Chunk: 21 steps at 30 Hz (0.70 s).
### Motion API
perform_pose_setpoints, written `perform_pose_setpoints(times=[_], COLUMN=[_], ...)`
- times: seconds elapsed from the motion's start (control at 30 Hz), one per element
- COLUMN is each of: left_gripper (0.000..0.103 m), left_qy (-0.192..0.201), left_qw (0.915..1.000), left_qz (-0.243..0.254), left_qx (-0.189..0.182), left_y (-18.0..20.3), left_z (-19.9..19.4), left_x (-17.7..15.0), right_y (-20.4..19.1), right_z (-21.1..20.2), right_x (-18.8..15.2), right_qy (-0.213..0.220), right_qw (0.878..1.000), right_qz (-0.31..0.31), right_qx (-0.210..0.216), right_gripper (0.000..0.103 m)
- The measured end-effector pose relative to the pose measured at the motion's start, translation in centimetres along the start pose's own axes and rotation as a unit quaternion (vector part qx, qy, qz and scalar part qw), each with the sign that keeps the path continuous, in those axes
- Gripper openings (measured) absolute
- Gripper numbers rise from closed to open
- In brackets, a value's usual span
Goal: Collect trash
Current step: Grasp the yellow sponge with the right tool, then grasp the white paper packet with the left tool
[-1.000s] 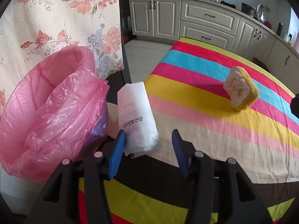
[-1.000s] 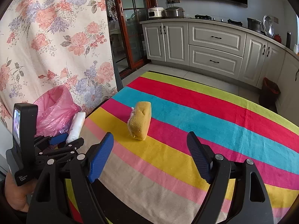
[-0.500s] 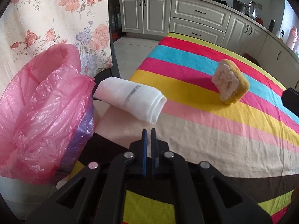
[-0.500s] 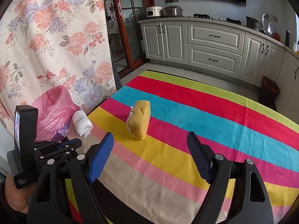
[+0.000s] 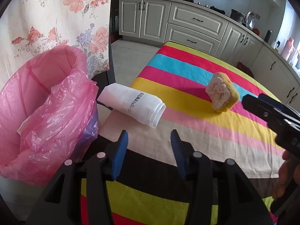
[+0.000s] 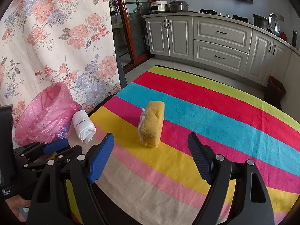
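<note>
Left hand-held gripper (image 5: 149,140): blue-padded jaws spread apart, nothing between them, low over the near-left corner of the surface covered with a striped multicolour cloth (image 5: 187,86). Just beyond its tips lies the white rolled plastic packet with dark printed lettering (image 5: 131,105), on its side on the pale stripe at the surface's left edge; far-left end touching or nearly touching the pink plastic bag, near-right open end pointing toward the middle of the surface. Packet not touched by either jaw. Pink translucent plastic bag lining a bin (image 5: 43,108) stands just left of the surface edge, mouth open upward, pale scraps visible inside; a bluish-purple layer shows under the pink film on its right side. Right hand-held gripper (image 6: 150,157): jaws wide apart, holding nothing, aimed at the yellow sponge block with a white wrinkled face (image 6: 151,125), which stands on edge across the yellow and pink stripes, clear of both pads. In the right wrist view the packet (image 6: 83,126) sits left of the sponge, well apart from it, with the bag (image 6: 45,112) behind it. Floral curtain (image 6: 56,37) hangs behind the bag; grey kitchen cabinets (image 6: 215,43) run along the far wall.
</note>
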<state>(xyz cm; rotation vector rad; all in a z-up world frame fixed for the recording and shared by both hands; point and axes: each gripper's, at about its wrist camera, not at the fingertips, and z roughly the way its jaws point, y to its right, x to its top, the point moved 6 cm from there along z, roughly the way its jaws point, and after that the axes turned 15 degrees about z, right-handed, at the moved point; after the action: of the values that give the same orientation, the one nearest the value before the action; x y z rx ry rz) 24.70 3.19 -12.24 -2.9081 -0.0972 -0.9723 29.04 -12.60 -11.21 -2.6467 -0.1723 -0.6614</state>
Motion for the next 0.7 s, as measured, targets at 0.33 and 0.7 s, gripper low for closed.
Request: perform_pose_setpoints(times=[0.33, 0.7], left_gripper=[0.051, 0.058], left_qy=[0.011, 0.001], left_qw=[0.9999, 0.9985], left_qz=[-0.011, -0.054], left_qx=[-0.005, 0.006], left_y=[-1.0, -1.9], left_z=[-0.4, 0.7], left_x=[0.9, 3.0], right_y=[-0.3, 0.6], right_z=[3.9, 2.9], right_x=[0.8, 0.5], right_qy=[-0.031, -0.023], right_qw=[0.999, 1.000], right_qz=[-0.002, -0.004], right_qx=[-0.012, -0.007], right_gripper=[0.049, 0.027])
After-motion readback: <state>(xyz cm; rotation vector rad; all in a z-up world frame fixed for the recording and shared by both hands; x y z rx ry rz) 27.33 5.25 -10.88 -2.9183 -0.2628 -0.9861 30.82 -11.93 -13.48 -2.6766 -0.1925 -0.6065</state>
